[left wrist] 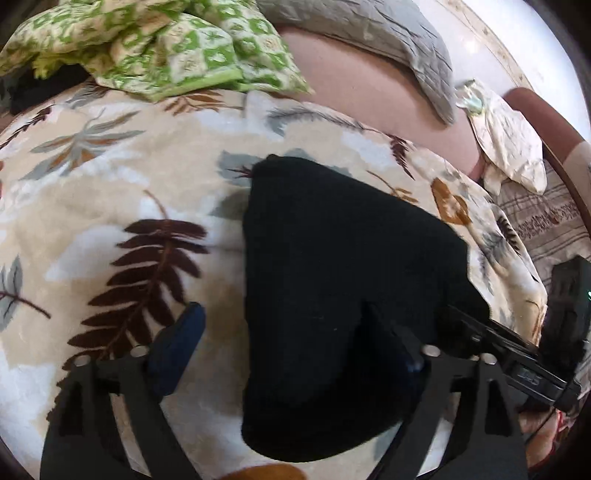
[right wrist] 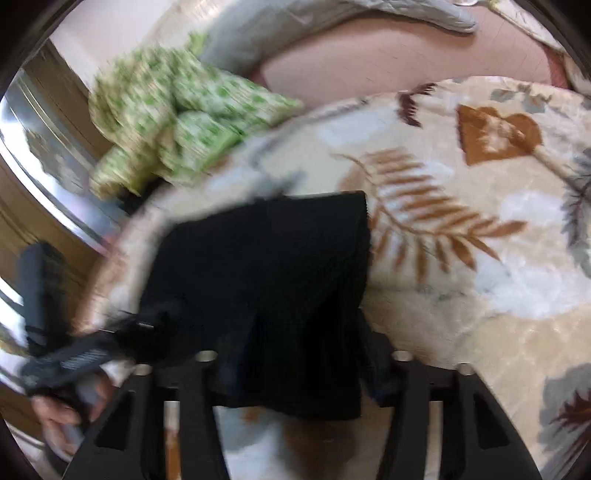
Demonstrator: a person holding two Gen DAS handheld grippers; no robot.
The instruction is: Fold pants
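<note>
While the black pants [left wrist: 332, 295] are lying folded into a compact bundle on the leaf-print blanket [left wrist: 110, 177] covering the bed, both hand-held grippers are working at its near edge. The left hand-held gripper [left wrist: 295, 354] is standing wide open w/ the bundle between its 2 fingers, the blue pad [left wrist: 177, 347] resting on the blanket, apart from the cloth. The right hand-held gripper [right wrist: 299, 373] has cloth draped between its fingers; can't tell if it's clamped, pic is blurry. A green patterned cloth [left wrist: 177, 48] and a grey pillow [left wrist: 369, 33] are sitting further back.
</note>
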